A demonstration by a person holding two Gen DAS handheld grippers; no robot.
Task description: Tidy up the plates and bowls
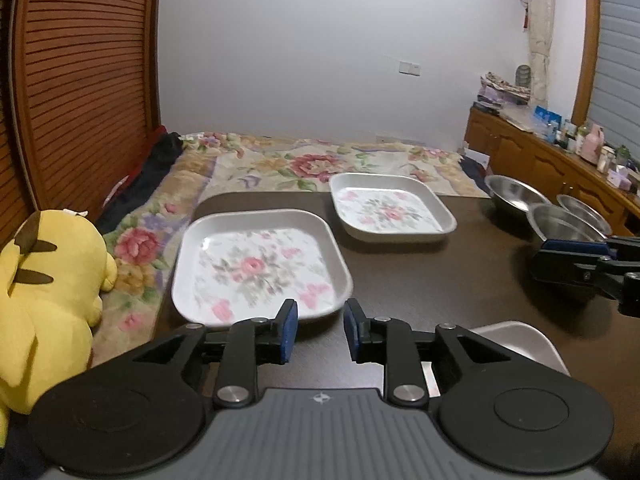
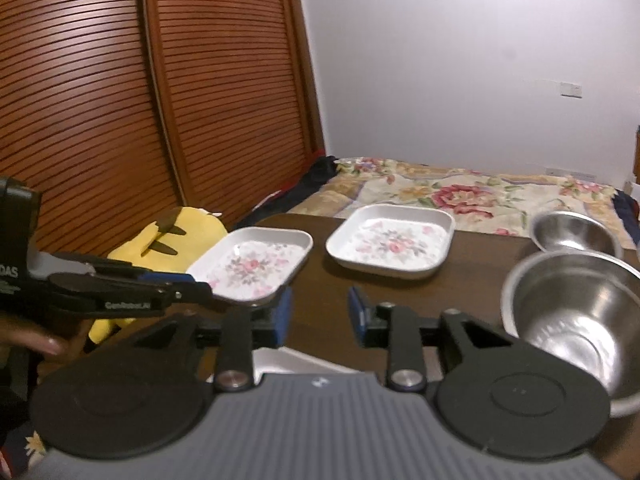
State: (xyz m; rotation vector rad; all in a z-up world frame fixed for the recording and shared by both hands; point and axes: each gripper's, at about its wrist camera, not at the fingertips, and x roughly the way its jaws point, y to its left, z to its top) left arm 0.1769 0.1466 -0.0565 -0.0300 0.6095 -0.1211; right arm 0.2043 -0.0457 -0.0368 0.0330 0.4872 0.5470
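You are holding both grippers, left (image 1: pixel 320 330) and right (image 2: pixel 319 316), jaws apart, over the worktop's (image 1: pixel 440 272) near edge, gripping nothing.

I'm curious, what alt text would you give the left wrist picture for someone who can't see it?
An open left claw hovers empty over a dark table, just short of a square floral plate. A second floral plate sits further back, steel bowls and the right claw at right, a yellow plush toy at left.
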